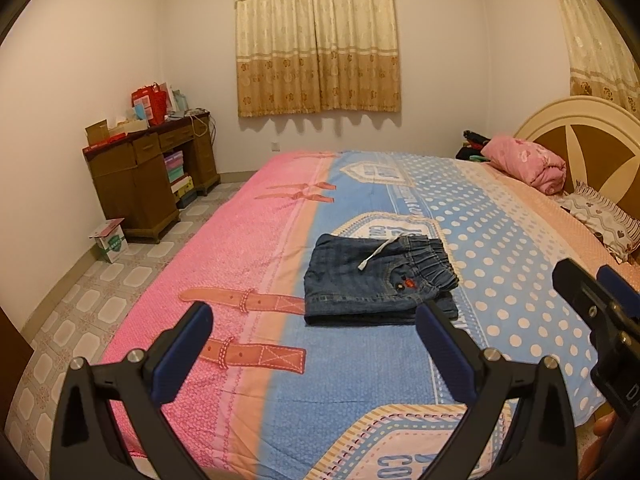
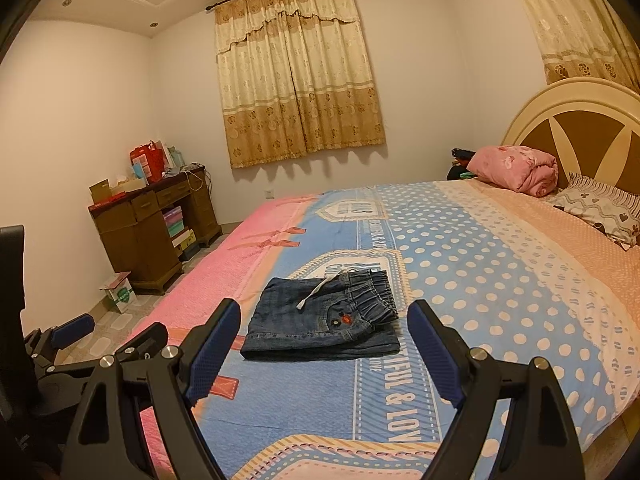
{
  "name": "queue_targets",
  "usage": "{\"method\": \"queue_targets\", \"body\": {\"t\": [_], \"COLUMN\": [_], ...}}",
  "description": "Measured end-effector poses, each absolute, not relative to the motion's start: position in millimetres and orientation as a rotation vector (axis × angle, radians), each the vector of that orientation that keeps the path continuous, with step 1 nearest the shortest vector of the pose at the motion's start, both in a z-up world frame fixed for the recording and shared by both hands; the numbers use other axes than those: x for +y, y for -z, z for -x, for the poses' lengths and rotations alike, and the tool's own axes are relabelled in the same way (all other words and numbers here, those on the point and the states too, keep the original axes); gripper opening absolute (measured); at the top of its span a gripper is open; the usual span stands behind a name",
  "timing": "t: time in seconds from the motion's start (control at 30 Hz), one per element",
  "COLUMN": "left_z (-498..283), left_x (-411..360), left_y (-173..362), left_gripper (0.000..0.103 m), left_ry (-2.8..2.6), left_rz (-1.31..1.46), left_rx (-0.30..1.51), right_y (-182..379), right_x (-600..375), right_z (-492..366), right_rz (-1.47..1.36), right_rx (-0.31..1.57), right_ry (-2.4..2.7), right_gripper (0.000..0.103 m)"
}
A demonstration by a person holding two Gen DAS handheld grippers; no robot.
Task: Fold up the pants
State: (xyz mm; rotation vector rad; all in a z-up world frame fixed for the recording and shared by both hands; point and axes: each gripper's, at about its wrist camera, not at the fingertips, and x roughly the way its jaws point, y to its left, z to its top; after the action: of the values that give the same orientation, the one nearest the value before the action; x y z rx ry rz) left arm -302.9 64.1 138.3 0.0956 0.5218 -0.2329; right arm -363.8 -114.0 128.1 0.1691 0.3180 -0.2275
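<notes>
Blue-padded left gripper [image 1: 316, 324] and right gripper [image 2: 324, 320] both spread wide, pinching nothing — held above the near end of the bed. Folded denim pants [image 2: 320, 320] lie flat on the blue-and-pink bedspread [image 2: 460, 280], drawstring on top. Beyond — pink rolled quilt [image 2: 516, 170] by the headboard [image 2: 580, 128], curtained window behind.

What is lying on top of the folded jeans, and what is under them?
On the folded jeans lies their white drawstring. Under them is the printed bedsheet; the part of its print beneath them is covered.
</notes>
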Motion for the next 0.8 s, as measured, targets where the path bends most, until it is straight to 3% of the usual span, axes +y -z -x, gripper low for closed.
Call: {"method": "queue_targets", "body": {"t": [0.8], "left_z": [301.3], "left_x": [70.0], "left_y": [-141.1], "left_gripper": [0.103], "left_ry": [0.203], "left_rz": [-0.109], "left_rx": [0.505], "right_y": [-132.0], "right_x": [-111.3], "right_z": [364.3], "right_rz": [-0.177], "right_rx": [0.313], "right_ry": [0.227], "right_gripper": [0.086]}}
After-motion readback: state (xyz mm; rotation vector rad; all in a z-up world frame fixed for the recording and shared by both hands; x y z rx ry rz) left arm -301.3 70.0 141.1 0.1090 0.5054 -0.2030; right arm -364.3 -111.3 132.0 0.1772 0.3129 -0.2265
